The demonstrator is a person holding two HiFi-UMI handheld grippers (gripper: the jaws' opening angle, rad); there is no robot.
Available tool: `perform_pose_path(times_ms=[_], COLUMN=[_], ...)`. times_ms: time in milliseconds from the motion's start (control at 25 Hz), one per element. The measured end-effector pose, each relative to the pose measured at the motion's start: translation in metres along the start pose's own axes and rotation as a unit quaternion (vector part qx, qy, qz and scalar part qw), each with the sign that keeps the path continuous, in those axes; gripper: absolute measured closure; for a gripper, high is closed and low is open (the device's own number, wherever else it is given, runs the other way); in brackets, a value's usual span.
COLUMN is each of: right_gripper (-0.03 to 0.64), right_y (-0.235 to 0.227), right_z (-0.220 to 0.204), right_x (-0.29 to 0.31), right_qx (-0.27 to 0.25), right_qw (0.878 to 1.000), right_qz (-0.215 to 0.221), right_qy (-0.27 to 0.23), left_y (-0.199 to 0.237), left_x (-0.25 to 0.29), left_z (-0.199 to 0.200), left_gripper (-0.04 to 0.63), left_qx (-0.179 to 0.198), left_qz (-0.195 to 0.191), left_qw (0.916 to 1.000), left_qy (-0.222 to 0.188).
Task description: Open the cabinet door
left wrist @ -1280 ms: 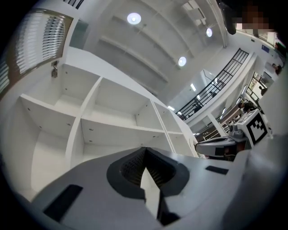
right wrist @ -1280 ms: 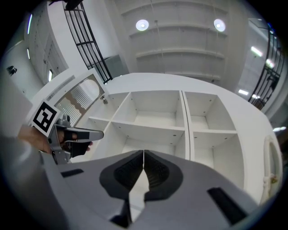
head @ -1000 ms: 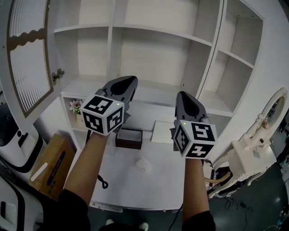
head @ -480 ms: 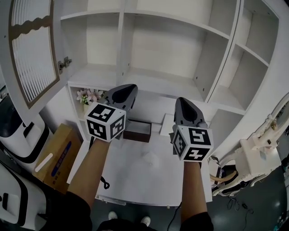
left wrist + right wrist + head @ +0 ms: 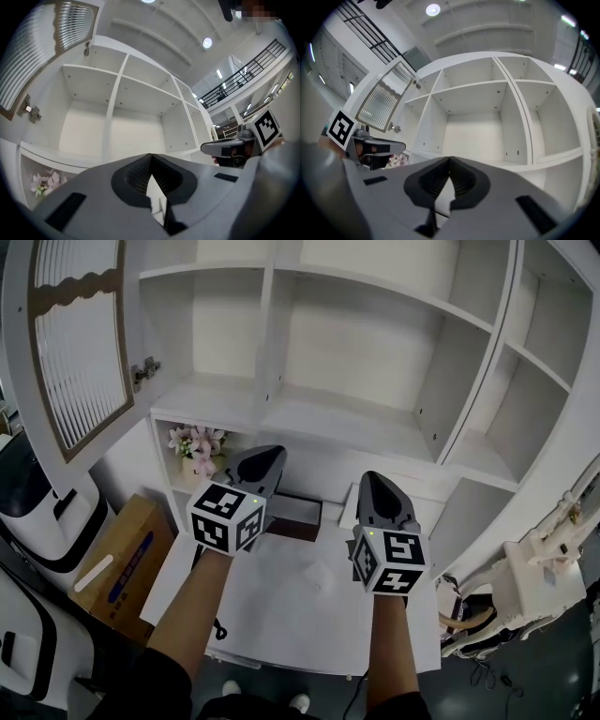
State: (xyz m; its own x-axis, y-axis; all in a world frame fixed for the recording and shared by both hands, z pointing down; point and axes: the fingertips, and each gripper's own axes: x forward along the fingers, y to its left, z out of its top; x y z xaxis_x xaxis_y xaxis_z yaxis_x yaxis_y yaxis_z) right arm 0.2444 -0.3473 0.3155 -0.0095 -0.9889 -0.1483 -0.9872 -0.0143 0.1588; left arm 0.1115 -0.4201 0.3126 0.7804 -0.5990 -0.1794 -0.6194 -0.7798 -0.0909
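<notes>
The white cabinet (image 5: 375, 343) stands with its shelves bare. Its ribbed-glass door (image 5: 80, 352) is swung wide open at the upper left, hinge (image 5: 142, 372) showing. That door also appears at the top left of the left gripper view (image 5: 42, 56) and at left in the right gripper view (image 5: 386, 101). My left gripper (image 5: 265, 457) and right gripper (image 5: 370, 482) hang side by side below the lowest open shelf, apart from the door. Both point toward the cabinet. The left gripper's (image 5: 150, 157) jaws are shut with nothing in them, and so are the right gripper's (image 5: 450, 160).
A vase of pink flowers (image 5: 195, 444) sits in a low cubby at left. A dark box (image 5: 298, 517) lies on the white table (image 5: 300, 615) under my hands. A cardboard box (image 5: 117, 554) stands on the floor at left; a white machine (image 5: 539, 577) is at right.
Both grippers have sunk lower, side by side, and stayed shut. The open door has not moved.
</notes>
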Motion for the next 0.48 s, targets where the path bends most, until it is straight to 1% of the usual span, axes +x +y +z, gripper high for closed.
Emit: perform_pose_path(times_ms=[160, 320, 480], right_gripper=[0.597, 0.597, 0.597], right_y=[0.005, 0.01, 0.013], right_z=[-0.017, -0.037, -0.058], right_x=[0.0, 0.001, -0.002], right_qx=[-0.006, 0.017, 0.023], right_qw=[1.0, 1.0, 0.999], right_qz=[0.004, 0.013, 0.013], right_qy=[0.01, 0.024, 0.041], left_y=[-0.002, -0.004, -0.004], left_x=[-0.002, -0.004, -0.011], left_z=[-0.019, -0.042, -0.065], left_gripper=[0.586, 0.586, 0.586], left_qx=[-0.009, -0.02, -0.031], left_qz=[0.001, 0.003, 0.01], left_qw=[0.9999, 0.9995, 0.9987], left_qy=[0.011, 0.025, 0.039])
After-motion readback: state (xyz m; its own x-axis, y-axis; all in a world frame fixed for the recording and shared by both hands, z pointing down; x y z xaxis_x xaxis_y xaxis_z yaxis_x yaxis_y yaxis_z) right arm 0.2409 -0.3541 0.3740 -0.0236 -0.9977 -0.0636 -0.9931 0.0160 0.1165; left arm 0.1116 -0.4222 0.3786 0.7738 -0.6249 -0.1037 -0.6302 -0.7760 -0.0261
